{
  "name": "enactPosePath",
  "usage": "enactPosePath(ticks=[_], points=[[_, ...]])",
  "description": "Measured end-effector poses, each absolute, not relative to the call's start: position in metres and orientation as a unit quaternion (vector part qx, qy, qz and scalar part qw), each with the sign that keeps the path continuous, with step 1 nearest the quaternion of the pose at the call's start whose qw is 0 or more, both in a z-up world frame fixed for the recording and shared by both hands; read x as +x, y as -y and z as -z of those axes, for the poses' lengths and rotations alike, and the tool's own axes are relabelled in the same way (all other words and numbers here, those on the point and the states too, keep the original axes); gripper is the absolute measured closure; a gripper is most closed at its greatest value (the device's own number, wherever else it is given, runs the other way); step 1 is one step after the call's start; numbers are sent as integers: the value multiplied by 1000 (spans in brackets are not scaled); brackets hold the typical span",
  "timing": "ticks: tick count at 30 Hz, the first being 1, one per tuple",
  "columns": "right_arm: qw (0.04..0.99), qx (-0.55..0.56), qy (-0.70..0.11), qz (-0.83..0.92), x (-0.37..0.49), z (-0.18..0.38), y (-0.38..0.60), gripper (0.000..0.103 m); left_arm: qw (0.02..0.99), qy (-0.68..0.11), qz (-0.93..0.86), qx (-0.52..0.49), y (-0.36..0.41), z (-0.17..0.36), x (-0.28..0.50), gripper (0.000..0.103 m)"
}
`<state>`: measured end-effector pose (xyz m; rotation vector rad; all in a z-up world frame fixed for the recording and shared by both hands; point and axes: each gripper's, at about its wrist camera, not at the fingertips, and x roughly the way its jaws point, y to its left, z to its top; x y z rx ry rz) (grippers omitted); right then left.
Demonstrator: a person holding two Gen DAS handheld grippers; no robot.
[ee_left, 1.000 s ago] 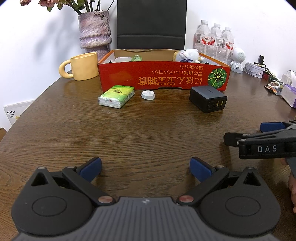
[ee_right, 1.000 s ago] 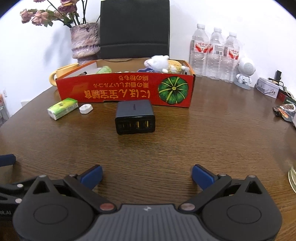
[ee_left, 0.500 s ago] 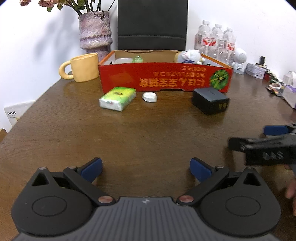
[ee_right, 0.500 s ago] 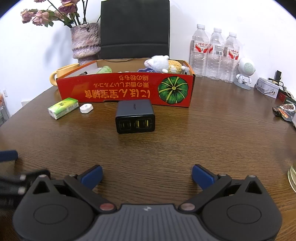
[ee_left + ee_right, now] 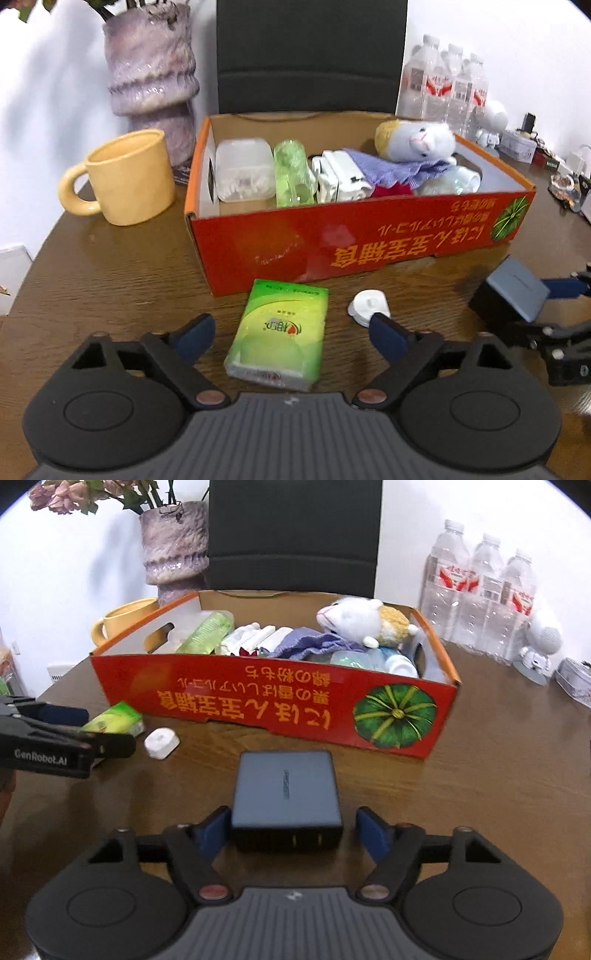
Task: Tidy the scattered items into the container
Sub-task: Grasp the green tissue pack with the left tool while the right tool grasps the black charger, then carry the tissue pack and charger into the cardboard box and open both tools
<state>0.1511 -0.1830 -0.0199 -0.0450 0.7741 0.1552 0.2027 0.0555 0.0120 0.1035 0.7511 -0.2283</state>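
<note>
A green tissue pack (image 5: 280, 332) lies on the brown table just in front of the red cardboard box (image 5: 369, 240). My left gripper (image 5: 290, 334) straddles the pack with its jaws closing; gaps still show on both sides. A small white round item (image 5: 367, 306) sits by the right finger. In the right wrist view a black charger (image 5: 286, 797) lies between the fingers of my right gripper (image 5: 293, 829), whose jaws are closing too. The left pad is at the charger's edge and a gap remains on the right. The box (image 5: 258, 701) holds a plush toy, cloth, bottles and several other things.
A yellow mug (image 5: 125, 177) and a purple vase (image 5: 151, 74) stand left of the box. A black chair (image 5: 310, 55) is behind it. Water bottles (image 5: 480, 598) and a white figurine (image 5: 539, 642) stand at the back right, with small clutter along the right edge.
Both grippers moved forward toward the box. The left now straddles the tissue pack and the right straddles the charger. Both pairs of jaws have narrowed.
</note>
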Motion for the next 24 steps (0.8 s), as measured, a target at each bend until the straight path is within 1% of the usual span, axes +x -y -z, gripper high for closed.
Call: enactPosePath(ticks=[1, 2, 3, 4, 7, 10, 17, 20, 24], points=[[925, -20, -371, -76, 153, 22, 181, 43, 923, -366, 107, 52, -56, -11, 203, 37], [927, -17, -366, -78, 154, 23, 180, 45, 923, -367, 104, 53, -56, -10, 204, 47], [928, -21, -364, -75, 155, 23, 177, 45, 923, -366, 101, 53, -57, -9, 204, 52], [928, -24, -364, -72, 154, 23, 175, 45, 924, -365, 101, 51, -58, -10, 203, 54], [925, -21, -371, -75, 150, 21, 173, 46, 925, -365, 95, 48, -56, -11, 195, 56], [923, -19, -375, -81, 135, 18, 173, 46, 928, -361, 86, 41, -52, -15, 171, 57], [920, 7, -377, -107, 81, 4, 189, 46, 948, -307, 75, -31, -49, -49, 96, 57], [924, 15, -365, -113, 62, -8, 198, 46, 951, -295, 85, -48, -45, -66, 84, 57], [927, 13, -356, -115, 59, -17, 206, 46, 957, -274, 85, -41, -44, -86, 100, 57]])
